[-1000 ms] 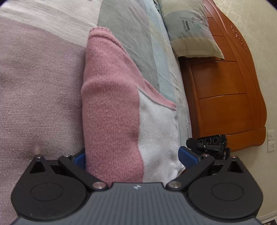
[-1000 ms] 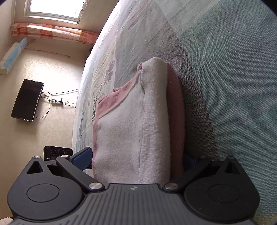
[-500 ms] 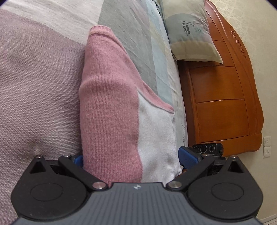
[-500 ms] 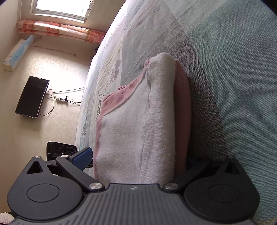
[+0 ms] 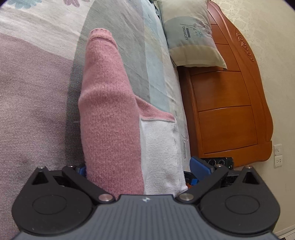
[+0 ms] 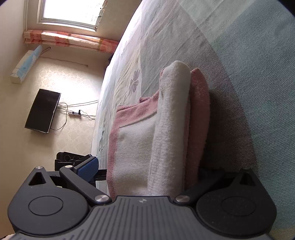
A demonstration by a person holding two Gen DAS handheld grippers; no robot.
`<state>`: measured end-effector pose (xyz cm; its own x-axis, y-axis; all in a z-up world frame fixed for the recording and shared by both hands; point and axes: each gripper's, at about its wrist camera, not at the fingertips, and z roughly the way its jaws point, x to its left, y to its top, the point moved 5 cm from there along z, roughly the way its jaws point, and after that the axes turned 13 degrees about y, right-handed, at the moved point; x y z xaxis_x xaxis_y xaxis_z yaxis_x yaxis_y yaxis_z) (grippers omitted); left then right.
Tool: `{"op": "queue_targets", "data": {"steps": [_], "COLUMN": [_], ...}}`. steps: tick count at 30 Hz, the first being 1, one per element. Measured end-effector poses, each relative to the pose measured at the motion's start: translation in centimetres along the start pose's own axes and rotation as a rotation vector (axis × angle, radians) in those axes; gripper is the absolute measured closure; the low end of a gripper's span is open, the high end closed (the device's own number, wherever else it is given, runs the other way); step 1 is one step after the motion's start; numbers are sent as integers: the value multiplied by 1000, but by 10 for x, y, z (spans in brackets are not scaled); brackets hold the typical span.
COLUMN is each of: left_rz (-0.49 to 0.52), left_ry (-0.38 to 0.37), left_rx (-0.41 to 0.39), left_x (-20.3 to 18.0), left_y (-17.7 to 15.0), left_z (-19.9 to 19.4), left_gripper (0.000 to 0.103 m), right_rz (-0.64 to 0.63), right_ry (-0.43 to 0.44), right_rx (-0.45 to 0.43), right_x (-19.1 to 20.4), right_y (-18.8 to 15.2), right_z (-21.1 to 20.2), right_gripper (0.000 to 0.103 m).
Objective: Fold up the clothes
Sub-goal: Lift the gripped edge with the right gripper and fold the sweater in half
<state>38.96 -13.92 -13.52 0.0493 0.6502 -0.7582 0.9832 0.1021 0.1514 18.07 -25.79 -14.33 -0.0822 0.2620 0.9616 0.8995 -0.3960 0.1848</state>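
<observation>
A folded pink and white knit sweater [image 5: 108, 118] lies on the patchwork bedspread [image 5: 33, 103]. My left gripper [image 5: 140, 168] is open at one end of it. One blue finger is tucked under the pink fold on the bed side, and the other finger [image 5: 200, 166] stands a little clear of the white side. My right gripper [image 6: 147, 169] is open around the opposite end of the sweater [image 6: 171, 129]. Its blue finger [image 6: 88, 166] stands clear of the pink edge. Its other finger is mostly hidden between sweater and bedspread [image 6: 248, 77]. Each view shows the opposite gripper's black body past the sweater.
A pillow [image 5: 189, 37] rests against the wooden headboard [image 5: 226, 103] at the bed's far end. Wall sockets [image 5: 277, 156] sit beside the headboard. In the right wrist view, a dark screen [image 6: 42, 110], a power strip [image 6: 74, 113] and a window [image 6: 71, 11] are beyond the bed edge.
Both views have swung slightly, bringing more of the pillow and the wall into sight. The sweater stays between the spread fingers, whose spacing looks unchanged.
</observation>
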Motion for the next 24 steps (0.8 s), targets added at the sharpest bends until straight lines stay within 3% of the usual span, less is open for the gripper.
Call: {"op": "queue_targets", "data": {"steps": [16, 24], "left_rz": [31, 68], "left_ry": [-68, -106], "left_rx": [2, 56], "left_x": [-27, -67], "left_y": [-10, -5], "left_z": [1, 45], "left_gripper": [2, 2], "right_rz": [-68, -72], "right_ry": [-19, -39], "right_rx": [-21, -109], "right_x": [31, 26], "right_y": [6, 25], "right_z": [-24, -77], "right_gripper": [0, 0]}}
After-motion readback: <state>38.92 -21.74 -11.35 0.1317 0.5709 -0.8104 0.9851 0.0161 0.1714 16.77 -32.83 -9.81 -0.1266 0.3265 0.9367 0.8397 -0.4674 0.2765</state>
